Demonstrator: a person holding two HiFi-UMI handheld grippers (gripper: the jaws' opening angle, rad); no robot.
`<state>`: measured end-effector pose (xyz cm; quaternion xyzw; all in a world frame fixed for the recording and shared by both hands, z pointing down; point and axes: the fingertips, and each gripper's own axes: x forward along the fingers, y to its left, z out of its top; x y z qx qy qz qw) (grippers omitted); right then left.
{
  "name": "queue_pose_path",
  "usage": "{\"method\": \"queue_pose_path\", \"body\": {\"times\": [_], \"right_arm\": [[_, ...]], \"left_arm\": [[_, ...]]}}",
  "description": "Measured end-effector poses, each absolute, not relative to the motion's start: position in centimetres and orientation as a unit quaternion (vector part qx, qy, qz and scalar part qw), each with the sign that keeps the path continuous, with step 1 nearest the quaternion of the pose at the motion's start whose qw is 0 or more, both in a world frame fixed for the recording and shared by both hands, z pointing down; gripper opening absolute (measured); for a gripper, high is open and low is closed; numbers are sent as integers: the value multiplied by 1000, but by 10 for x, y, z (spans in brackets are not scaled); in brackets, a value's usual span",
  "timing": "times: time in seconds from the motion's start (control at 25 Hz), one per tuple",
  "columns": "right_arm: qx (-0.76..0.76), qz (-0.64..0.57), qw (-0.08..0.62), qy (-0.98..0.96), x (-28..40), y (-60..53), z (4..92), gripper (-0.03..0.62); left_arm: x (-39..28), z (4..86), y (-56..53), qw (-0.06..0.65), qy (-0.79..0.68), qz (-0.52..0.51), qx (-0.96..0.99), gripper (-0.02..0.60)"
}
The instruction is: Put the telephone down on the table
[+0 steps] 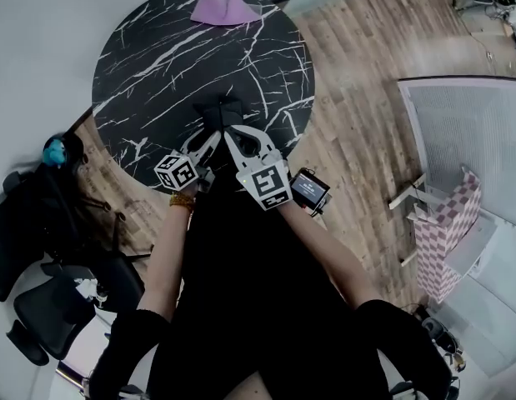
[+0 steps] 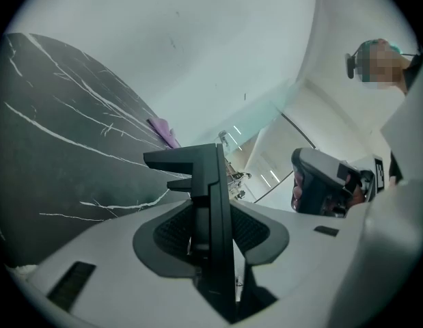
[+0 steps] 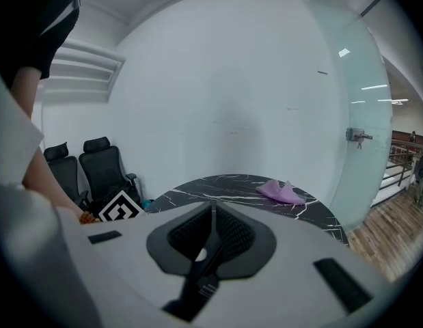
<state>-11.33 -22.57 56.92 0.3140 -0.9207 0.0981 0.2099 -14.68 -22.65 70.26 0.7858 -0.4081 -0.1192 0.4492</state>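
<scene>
Two grippers are meeting on the telephone [image 1: 222, 113], which is jutting out ahead of both sets of tips, over the near half of the round marble table [image 1: 157, 65]. The left gripper [image 2: 212, 232] is clamping it between its pads: seen from that gripper, the telephone is standing edge-on as a thin black slab and running straight away along the line of the jaws. The right gripper [image 3: 212, 234] is pinching a thin black edge of what looks like the same telephone, its jaws standing narrow, with the slab slanting down and to the left between them. Neither hand is nearer than the other, since both are already on it.

Below the tips the table is waiting, so the coming move is, in my judgement, straight down, and the slab probably needs rolling from edge-on to flat. Black on black is hiding whether the telephone is touching the tabletop yet; I cannot tell.

No bowl, box or tray is showing. Only a purple cloth [image 1: 224, 8] is lying well beyond the tips, at the table's far edge.
</scene>
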Motion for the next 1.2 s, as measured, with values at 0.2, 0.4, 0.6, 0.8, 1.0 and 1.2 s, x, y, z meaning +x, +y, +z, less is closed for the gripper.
{"method": "queue_pose_path", "body": {"times": [0.2,0.4,0.6,0.8,1.0,1.2], "right_arm": [[318,98,207,-920,-108,-227,570,40],[320,102,204,-919,-105,-225,570,40],[324,107,201,-918,-101,-225,570,40],[329,118,201,-915,-96,-221,574,40],[331,124,200,-914,-94,-219,577,40],[319,123,204,-917,-98,-209,580,40]], "left_arm": [[-144,715,-227,461,-413,-113,777,156],[-143,725,-223,471,-418,-106,769,155],[-143,727,-222,481,-416,-102,765,156],[-149,732,-220,493,-430,-85,752,155],[-149,731,-221,493,-435,-77,749,155],[-148,734,-220,490,-457,-48,741,161]]}}
